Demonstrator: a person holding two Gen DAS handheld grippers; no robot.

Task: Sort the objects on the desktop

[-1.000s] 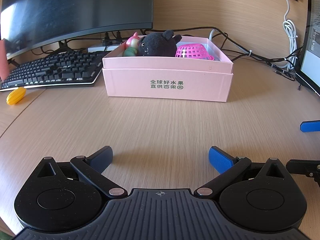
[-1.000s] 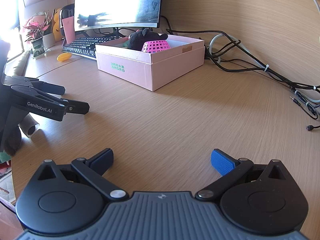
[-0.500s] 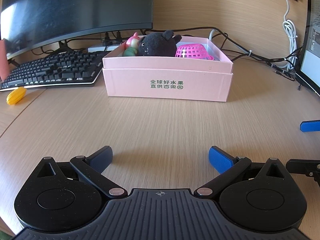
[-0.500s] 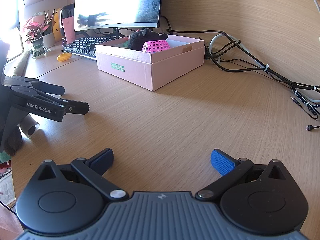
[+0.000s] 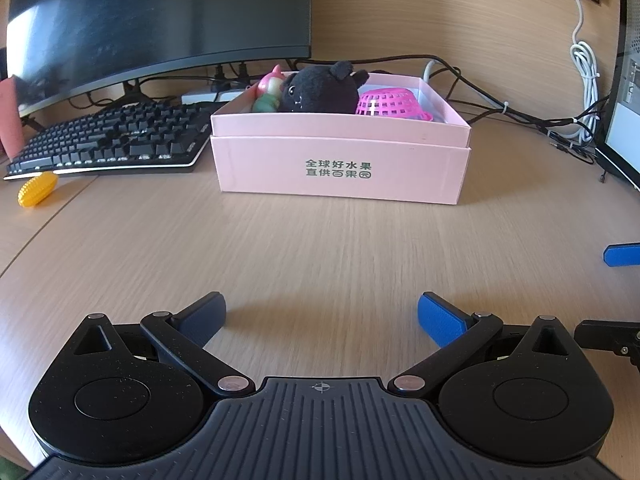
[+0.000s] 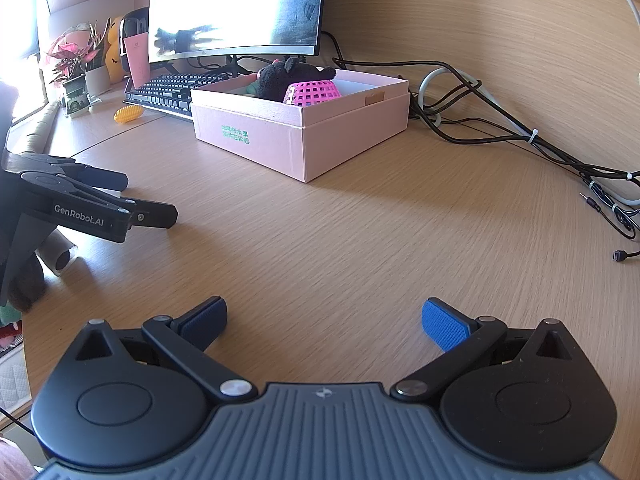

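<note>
We see the pink box point(image 5: 340, 168) mid-bench holding a black plush point(image 5: 320, 88) and pink basket point(image 5: 390, 104), keyboard point(image 5: 108, 140) touching its left edge, bare bench point(image 5: 320, 248) before our left gripper point(image 5: 322, 316) and right gripper point(image 6: 324, 320), both jaws spread wide and empty.

Bare desk point(image 5: 320, 248) lies open up to the pink box point(image 5: 340, 168)

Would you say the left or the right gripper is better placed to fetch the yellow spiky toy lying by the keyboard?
Left, probably: the yellow spiky toy lies on the left gripper's side; both grippers are open and empty.
</note>
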